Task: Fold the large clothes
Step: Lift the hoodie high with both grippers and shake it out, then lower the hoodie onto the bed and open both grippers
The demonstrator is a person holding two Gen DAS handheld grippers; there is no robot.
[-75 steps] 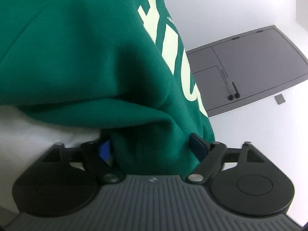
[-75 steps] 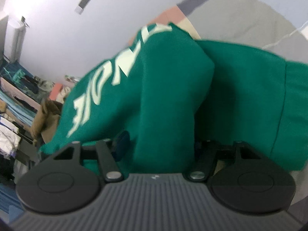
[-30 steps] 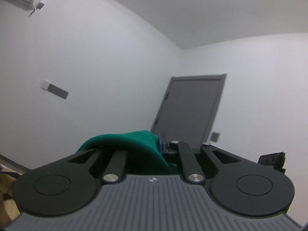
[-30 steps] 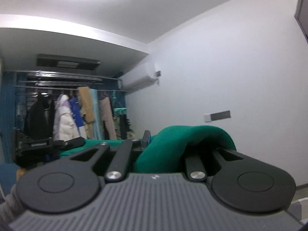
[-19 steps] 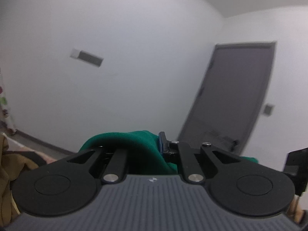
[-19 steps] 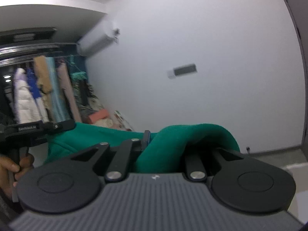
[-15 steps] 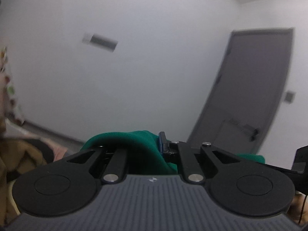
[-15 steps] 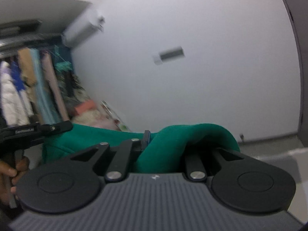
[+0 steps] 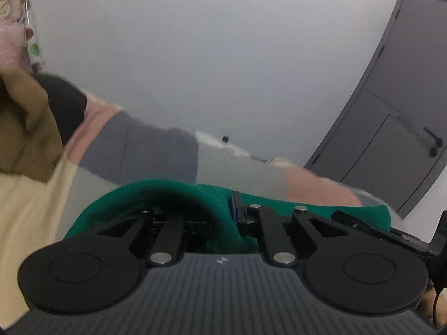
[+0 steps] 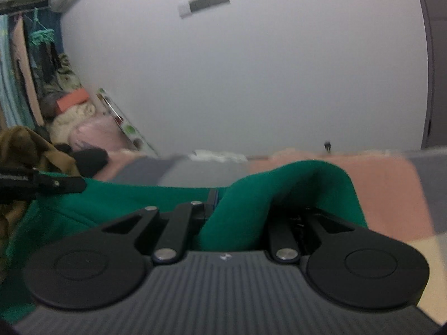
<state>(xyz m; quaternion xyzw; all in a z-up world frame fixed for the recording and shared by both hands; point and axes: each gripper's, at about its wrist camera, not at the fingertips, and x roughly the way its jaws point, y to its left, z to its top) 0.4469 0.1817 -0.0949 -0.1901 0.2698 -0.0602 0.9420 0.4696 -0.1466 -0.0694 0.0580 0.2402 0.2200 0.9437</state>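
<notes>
Left wrist view: left gripper (image 9: pixel 212 217) and right gripper (image 10: pixel 240 209) jaws each clamp the green sweatshirt (image 10: pixel 293 192), stretched between them above the patchwork bed (image 10: pixel 391 189).

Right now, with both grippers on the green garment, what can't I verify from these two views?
- Green garment: its hanging body sits below both views, hidden by the gripper housings.
- Left gripper: the cloth covers its left fingertip.
- Right gripper: the cloth covers its right fingertip.
- Patchwork surface: motion-blurred in both views.
</notes>
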